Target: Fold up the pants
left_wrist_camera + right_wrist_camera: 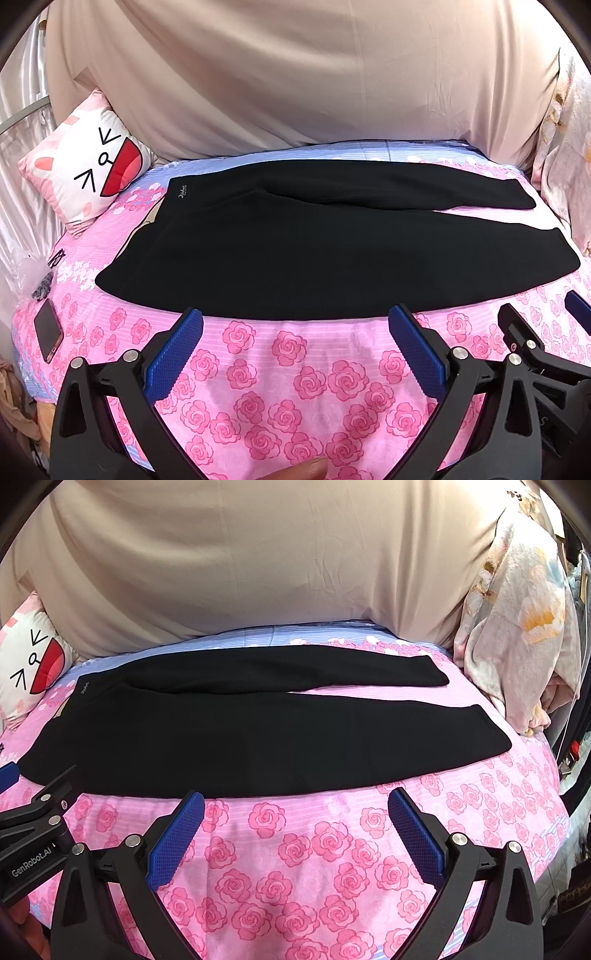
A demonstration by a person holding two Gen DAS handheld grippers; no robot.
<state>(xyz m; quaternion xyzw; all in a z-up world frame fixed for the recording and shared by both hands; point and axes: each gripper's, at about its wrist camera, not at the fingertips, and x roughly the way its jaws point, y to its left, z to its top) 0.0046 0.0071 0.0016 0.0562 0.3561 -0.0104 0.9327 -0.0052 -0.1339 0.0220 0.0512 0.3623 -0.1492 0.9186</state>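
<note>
Surface: bed (288, 369) with pink rose sheet, beige drape behind.
Left tool (295, 321): jaws apart, nothing held, short of near hem.
Right tool (295, 801): jaws apart, nothing held, same stand-off.
Pants (332, 254): black, flat, just ahead of both tools.
Long axis: crosswise; waistband left, nearer left tool; leg ends right, nearer right tool.

Open floral bed (280, 365) lies along the near edge before the pants (332, 254). A cushion (86, 173) crowds the far left corner, a phone (48, 334) the left edge, bundled bedding (517, 646) the far right corner.
</note>
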